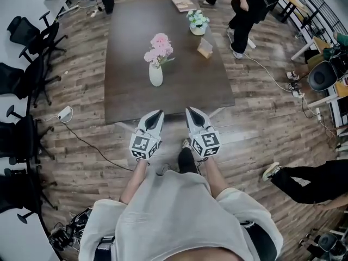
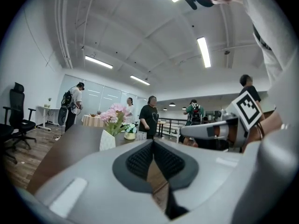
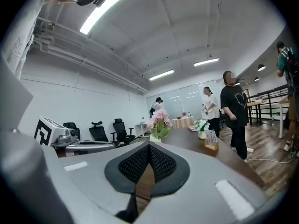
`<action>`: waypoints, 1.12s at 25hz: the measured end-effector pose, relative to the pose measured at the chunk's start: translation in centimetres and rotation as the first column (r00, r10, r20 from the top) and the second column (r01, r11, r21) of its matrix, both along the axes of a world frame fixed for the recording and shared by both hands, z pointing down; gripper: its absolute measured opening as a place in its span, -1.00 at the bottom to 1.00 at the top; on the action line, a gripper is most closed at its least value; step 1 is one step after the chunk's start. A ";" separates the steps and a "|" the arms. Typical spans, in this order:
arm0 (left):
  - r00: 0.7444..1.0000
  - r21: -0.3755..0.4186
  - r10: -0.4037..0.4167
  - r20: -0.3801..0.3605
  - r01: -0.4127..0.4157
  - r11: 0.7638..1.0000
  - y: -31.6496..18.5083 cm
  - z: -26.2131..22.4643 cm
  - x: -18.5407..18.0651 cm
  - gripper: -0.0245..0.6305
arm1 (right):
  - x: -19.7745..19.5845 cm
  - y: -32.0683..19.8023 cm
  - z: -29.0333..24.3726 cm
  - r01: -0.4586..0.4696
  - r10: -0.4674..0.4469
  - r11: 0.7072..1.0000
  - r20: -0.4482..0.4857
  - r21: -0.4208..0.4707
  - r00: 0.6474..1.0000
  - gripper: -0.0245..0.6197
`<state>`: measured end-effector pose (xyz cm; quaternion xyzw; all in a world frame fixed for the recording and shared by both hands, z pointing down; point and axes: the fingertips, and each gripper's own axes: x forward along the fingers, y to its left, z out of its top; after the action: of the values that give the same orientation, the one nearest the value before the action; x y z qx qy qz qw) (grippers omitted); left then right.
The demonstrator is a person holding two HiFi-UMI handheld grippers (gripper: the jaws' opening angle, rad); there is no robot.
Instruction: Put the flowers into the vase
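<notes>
The jaws of the left claw [image 2: 153, 142] are being held together, tip against tip, and nothing is being gripped between its dark ribbed pads [image 2: 138, 161]. The jaws of the right claw [image 3: 148, 146] are being held together in the same way, and they are empty too. In the head view both claws are being carried side by side in front of the person's body, a little apart from each other. They are being pointed toward the near edge of the tabletop [image 1: 130, 99], with the tips just at this edge.

The pink flowers [image 1: 159, 49] are already standing in the white vase [image 1: 155, 75], with some green leaves under the blooms. The vase is being shown upright near the middle of the dark tabletop, well apart from both claws. In each claw's own view it is being seen beyond the closed tips.

Farther on the tabletop, a small pot [image 1: 197, 22] with white and green flowers is being shown near the far right side, and a small card stand [image 1: 205, 48] is placed between it and the vase. A book [image 1: 182, 4] is lying near the far edge. Black office chairs [image 1: 32, 53] are lined up at the left on the wooden floor [image 1: 255, 118], and several people are standing around the far end of the tabletop.
</notes>
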<state>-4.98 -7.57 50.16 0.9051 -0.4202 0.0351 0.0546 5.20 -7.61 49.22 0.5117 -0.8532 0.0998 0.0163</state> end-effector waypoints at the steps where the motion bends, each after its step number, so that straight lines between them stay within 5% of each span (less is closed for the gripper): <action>1: 1.000 0.002 0.004 -0.001 -0.004 1.000 0.7 0.0 -0.2 -0.89 | -0.2 0.9 0.1 -0.003 0.003 1.000 -0.001 -0.002 1.000 -0.93; 14: 1.000 0.024 0.024 -0.011 -0.023 0.999 7.9 -0.3 -0.9 -0.89 | -0.6 8.5 0.3 -0.033 0.034 0.999 -0.034 0.009 0.999 -0.93; 28: 0.999 0.041 0.037 -0.001 -0.037 0.998 9.4 -0.8 -0.8 -0.89 | -0.7 9.7 -0.9 -0.044 0.044 0.999 -0.015 0.031 0.999 -0.93</action>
<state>-5.79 1.85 49.36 0.9137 -0.4040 0.0267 0.0358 4.54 2.08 48.35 0.5314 -0.8429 0.0832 0.0129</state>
